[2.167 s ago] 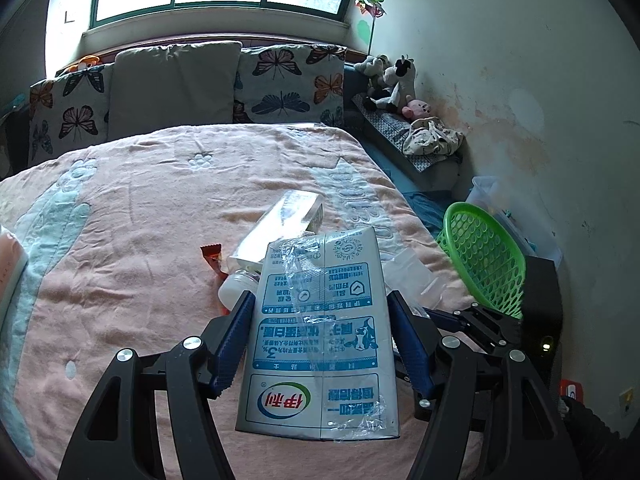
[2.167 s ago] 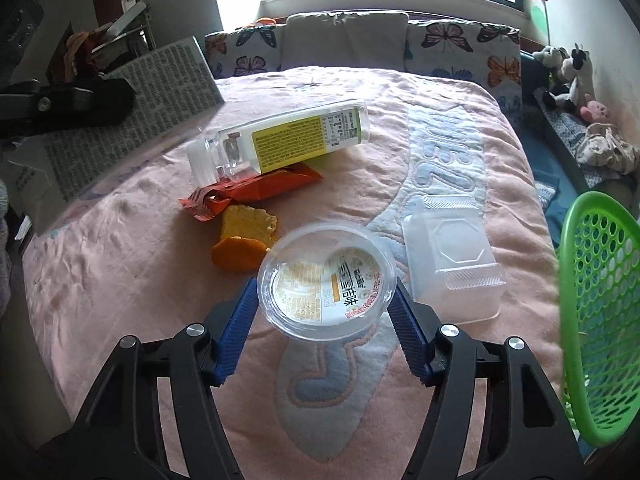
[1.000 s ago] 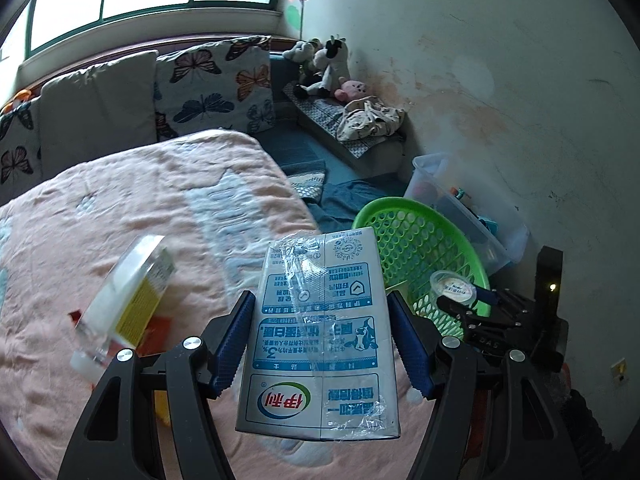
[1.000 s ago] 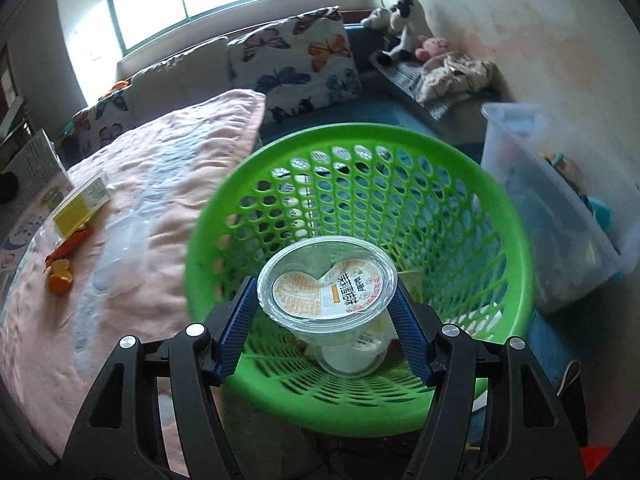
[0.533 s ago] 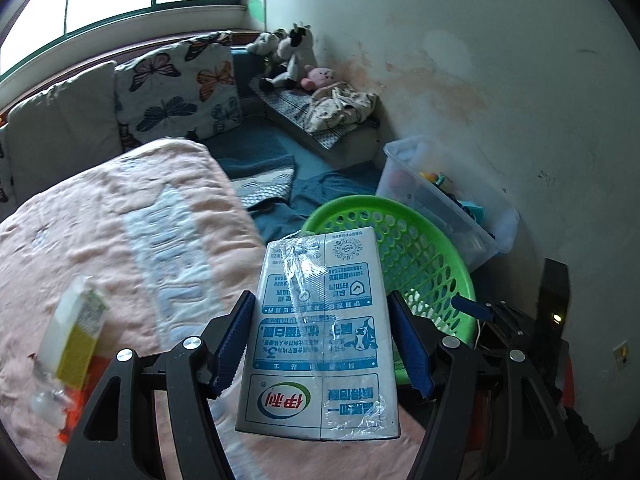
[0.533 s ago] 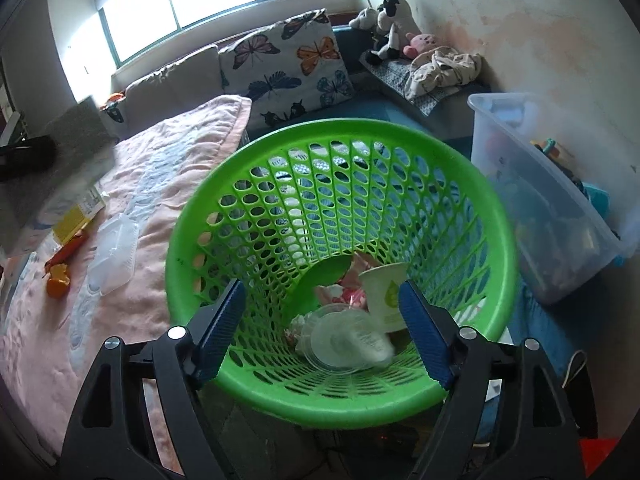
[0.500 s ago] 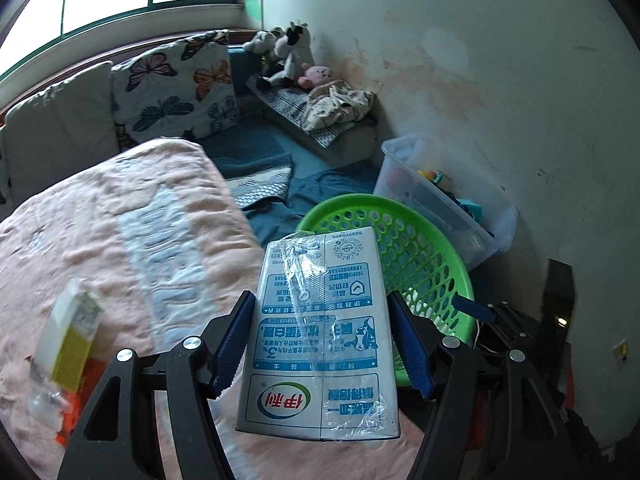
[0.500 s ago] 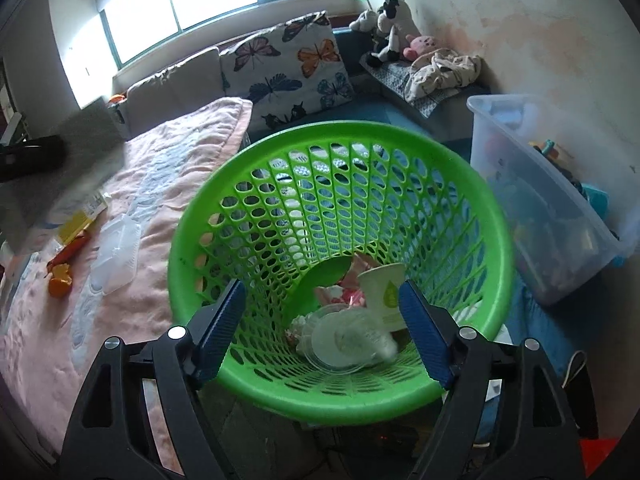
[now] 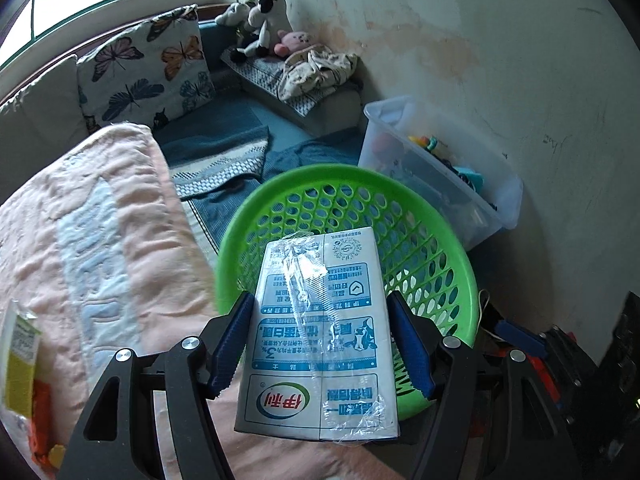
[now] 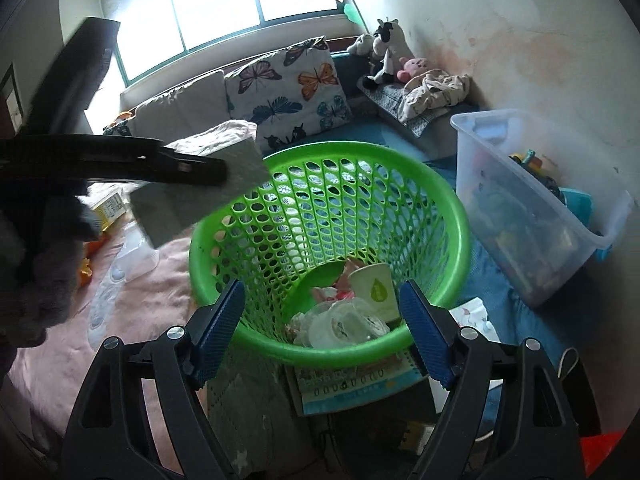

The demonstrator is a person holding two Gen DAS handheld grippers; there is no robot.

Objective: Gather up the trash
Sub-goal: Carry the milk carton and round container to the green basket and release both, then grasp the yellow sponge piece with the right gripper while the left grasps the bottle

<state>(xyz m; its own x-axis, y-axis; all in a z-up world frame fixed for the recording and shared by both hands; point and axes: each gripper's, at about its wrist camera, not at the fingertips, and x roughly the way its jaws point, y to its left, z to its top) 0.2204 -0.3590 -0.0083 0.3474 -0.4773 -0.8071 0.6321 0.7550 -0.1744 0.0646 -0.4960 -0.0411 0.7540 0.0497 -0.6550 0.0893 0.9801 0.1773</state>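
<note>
- Your left gripper [image 9: 320, 344] has its jaws clamped on the milk carton [image 9: 318, 332], above the green basket's [image 9: 448, 240] near rim.
- Your right gripper [image 10: 320, 328] hangs over the basket, jaws just opened, nothing between them.

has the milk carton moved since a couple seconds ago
Yes. The milk carton, clamped in the left tongs, has travelled off the pink bedspread and now hangs over the green basket.

White-blue milk carton [image 9: 320, 332] above green basket [image 9: 448, 248], trash inside

Black gripper [image 10: 320, 324] frames, ridged blue pads [image 10: 218, 322], silver screws, perhaps a grey sleeve.
</note>
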